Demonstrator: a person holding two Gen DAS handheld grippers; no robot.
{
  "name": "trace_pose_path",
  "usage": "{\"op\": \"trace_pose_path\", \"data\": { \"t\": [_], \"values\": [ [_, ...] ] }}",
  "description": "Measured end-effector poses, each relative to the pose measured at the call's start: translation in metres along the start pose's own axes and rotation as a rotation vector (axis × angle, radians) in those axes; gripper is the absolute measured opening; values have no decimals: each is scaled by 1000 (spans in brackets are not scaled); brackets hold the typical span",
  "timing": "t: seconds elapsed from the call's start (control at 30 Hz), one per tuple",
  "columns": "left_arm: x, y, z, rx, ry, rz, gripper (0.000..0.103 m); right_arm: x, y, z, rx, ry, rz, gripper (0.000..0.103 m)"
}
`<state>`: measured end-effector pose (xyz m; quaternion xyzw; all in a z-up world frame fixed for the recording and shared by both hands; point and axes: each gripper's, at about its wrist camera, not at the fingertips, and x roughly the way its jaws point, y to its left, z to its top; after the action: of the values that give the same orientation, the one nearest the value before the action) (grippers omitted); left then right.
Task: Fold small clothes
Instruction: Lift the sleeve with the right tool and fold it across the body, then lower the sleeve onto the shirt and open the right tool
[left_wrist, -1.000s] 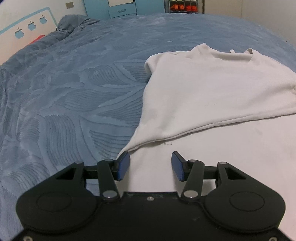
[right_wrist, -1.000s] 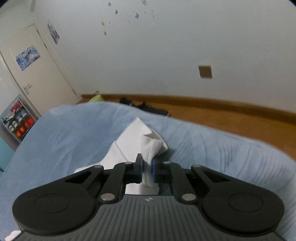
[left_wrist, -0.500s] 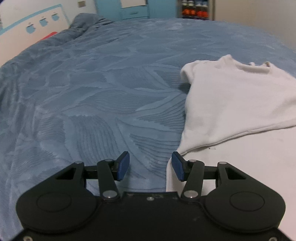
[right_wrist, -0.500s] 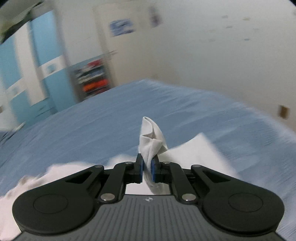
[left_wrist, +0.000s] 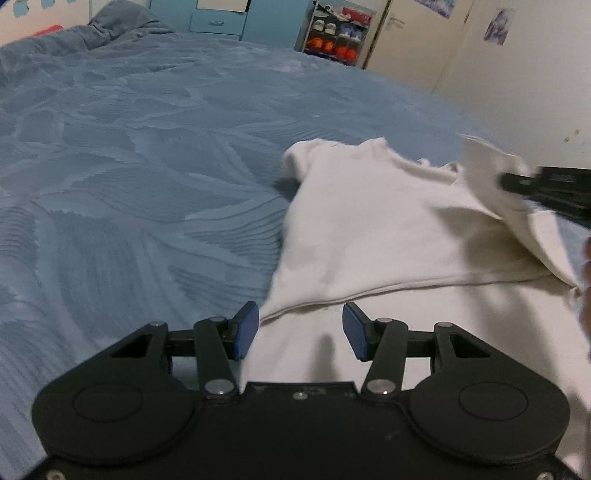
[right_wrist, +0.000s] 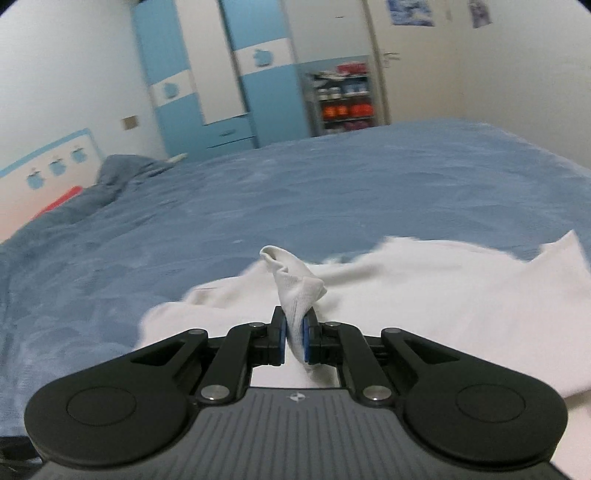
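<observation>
Right tongs have swung toward the wardrobe, clamped on the white shirt, probably its sleeve. Left tongs gape wide, empty; shirt hem at 12 o'clock.

You can read no words or numbers anywhere; only blue apple emblems stand on the wardrobe doors and on the headboard.

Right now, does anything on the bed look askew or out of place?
Only the white shirt: its right side is lifted off the blue bedspread, pinched in the right tool. The left tool is open.
</observation>
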<state>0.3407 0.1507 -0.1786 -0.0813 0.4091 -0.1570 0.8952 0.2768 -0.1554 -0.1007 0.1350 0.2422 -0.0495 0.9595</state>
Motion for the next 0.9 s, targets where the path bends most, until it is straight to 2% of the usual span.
{"op": "trace_pose_path", "data": {
  "t": [0.1,0.27,0.43,0.67,0.8,0.9],
  "values": [
    [-2,0,2,-7,-7,-29,52,6,23,-6,22,33,36,9],
    [2,6,5,-3,1,64,52,20,43,-24,3,81,81,9],
    [-2,19,2,-29,2,75,52,26,71,-37,-47,108,112,9],
    [2,30,0,-32,16,155,52,35,98,-49,-29,163,154,9],
    [4,37,1,-47,14,174,52,38,115,-61,-82,176,133,10],
    [4,38,3,-36,12,224,52,54,117,-70,-74,257,117,10]
  ]
}}
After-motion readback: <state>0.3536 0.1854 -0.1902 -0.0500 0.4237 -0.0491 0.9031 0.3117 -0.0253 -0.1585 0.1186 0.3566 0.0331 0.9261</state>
